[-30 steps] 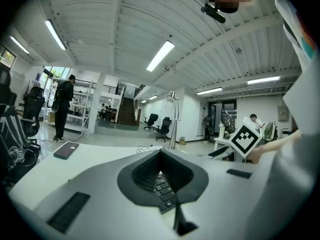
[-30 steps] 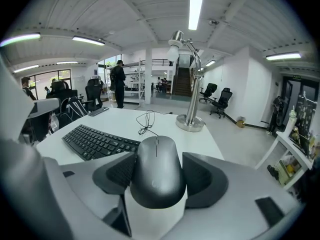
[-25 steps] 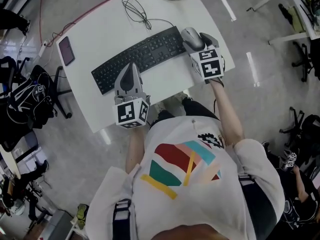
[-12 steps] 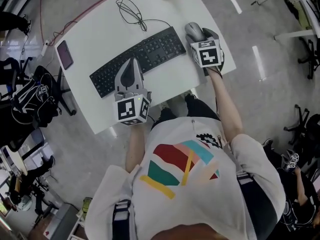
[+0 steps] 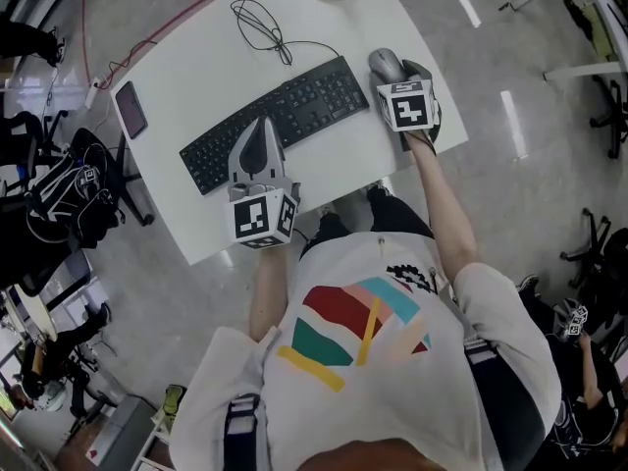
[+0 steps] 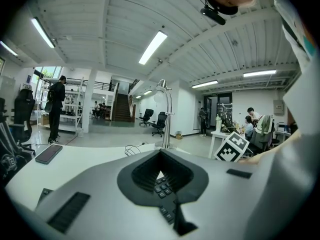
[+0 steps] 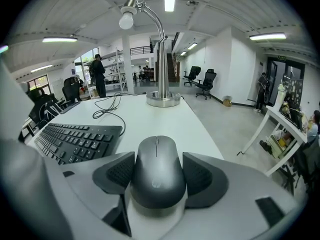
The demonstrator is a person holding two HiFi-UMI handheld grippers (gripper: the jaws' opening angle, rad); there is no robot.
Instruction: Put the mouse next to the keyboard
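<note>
The mouse (image 7: 156, 171) is smooth, matte dark grey and egg-shaped, with a thin seam down its front. It sits on the white bench (image 5: 196, 57) just off the right end of the keyboard (image 5: 277, 121), a flat black board with rows of low square keys. The right gripper (image 7: 157, 178) has its grey plastic fingers closed around the mouse. Their dark, finely ribbed pads (image 7: 120, 173) press its left and right flanks, and its rounded nose pokes out past the tips. The left gripper (image 6: 162, 176) is over the near edge of the keyboard with its fingers drawn together and nothing between them. Only a few keys show through the diamond-shaped hollow of its pads. A loose black cable (image 5: 267, 18) curls behind the keyboard.
</note>
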